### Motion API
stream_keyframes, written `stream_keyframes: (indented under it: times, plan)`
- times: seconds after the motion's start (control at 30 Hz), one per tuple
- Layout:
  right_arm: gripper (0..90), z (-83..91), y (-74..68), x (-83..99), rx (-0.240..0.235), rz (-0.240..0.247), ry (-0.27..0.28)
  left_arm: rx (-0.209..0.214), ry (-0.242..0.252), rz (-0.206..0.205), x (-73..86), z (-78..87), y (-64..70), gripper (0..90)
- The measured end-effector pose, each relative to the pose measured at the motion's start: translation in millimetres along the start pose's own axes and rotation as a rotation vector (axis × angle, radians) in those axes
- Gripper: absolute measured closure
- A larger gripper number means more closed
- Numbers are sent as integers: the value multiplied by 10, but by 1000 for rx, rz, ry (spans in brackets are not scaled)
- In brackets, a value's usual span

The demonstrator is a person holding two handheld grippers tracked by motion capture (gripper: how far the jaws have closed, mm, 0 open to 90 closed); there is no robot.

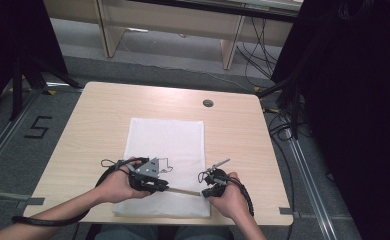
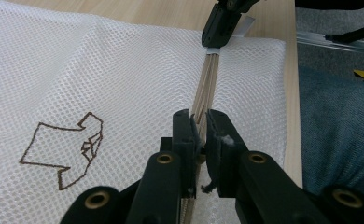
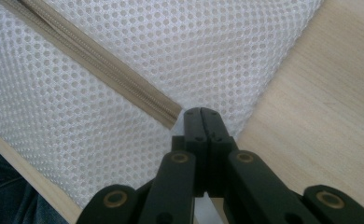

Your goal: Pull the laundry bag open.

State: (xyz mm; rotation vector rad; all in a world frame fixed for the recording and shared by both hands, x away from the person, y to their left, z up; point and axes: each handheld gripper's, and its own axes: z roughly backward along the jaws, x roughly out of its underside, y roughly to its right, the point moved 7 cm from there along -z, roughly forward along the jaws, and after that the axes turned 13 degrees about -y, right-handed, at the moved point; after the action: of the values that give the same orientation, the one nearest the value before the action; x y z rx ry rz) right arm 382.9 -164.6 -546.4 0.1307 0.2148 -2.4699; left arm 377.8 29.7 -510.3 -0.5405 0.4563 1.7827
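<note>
White mesh bag (image 1: 165, 165) lies flat on the table (image 1: 88, 125). Left fingers (image 2: 199, 135) pinch the beige zip (image 2: 207, 84); right fingers (image 3: 202, 122) are closed tight at its end. Uneven pulling could snag the mesh or slip off.

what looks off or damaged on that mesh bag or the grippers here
Nothing stands out. The white mesh bag lies flat and square on the table, its tan zipper straight between the left gripper and right gripper. Only some white lint clings to the left jaws.
</note>
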Motion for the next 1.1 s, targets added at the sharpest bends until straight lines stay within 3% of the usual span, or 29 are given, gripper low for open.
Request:
stream_keyframes:
  times: [0.37, 0.6, 0.87, 0.9, 1.0, 1.1]
  plan:
    - [900, 5, -8, 8, 0, -17, -11, -7, -1, 0, 34, 44, -17, 820]
    - [900, 4, -2, 1, 1, -2, -4, -16, 4, 0, 65, 76, -37, 820]
    - [900, 1, 0, 1, -2, -6, -1, 2, 11, 13, 82, 84, -23, 820]
    - [900, 1, -1, 3, -3, -10, -5, -18, -5, 2, 106, 105, -49, 820]
    - [900, 2, 3, -1, -4, 0, -1, -10, 6, 25, 124, 111, -48, 820]
    - [900, 3, 2, -1, -4, -1, -4, -14, 4, 19, 128, 108, -47, 820]
